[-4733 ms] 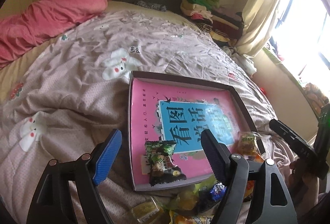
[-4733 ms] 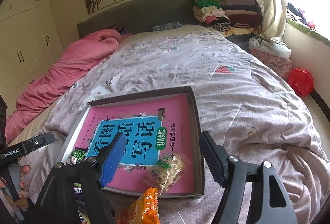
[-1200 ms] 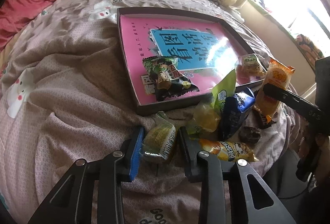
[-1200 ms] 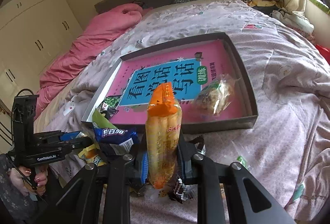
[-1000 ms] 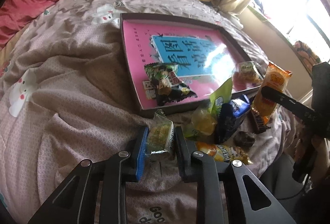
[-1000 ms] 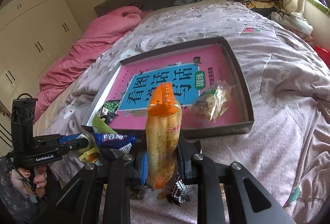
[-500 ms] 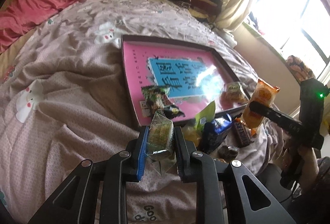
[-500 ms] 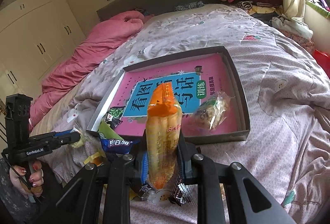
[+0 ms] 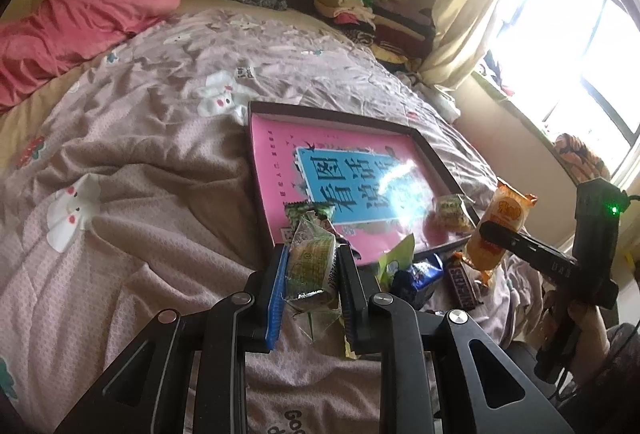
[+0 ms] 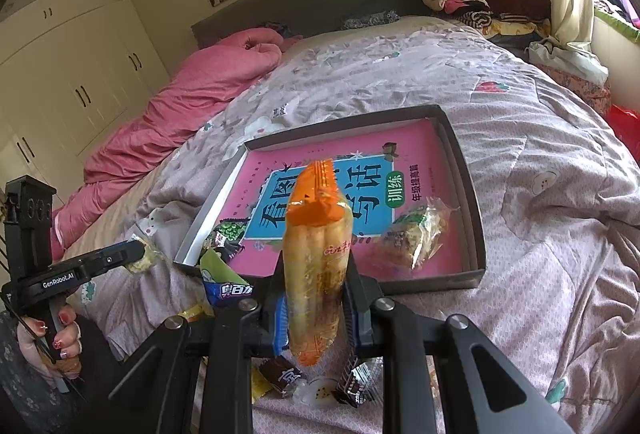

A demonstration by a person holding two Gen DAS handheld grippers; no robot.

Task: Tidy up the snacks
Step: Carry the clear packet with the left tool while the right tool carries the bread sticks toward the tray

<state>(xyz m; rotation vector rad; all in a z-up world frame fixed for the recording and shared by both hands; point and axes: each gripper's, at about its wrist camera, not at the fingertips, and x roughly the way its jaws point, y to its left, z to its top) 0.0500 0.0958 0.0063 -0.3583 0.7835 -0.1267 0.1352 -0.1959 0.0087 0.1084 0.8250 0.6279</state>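
Snacks: my left tool (image 9: 311, 266) clamps crinkly green-yellow foil packet (image 9: 312, 261); right tool (image 10: 316, 304) clamps long orange plastic biscuit pack (image 10: 316, 254), both lifted, probably for shallow dark cardboard tray (image 10: 476, 230).

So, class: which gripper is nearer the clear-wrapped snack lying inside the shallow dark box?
Right. The right gripper, clamping an orange packet, is just before the clear-wrapped snack; the left gripper is at the box's opposite near corner.

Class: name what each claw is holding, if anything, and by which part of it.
Left claw: shut on the green snack packet, across its middle. Right claw: shut on the orange snack packet, around its lower half.
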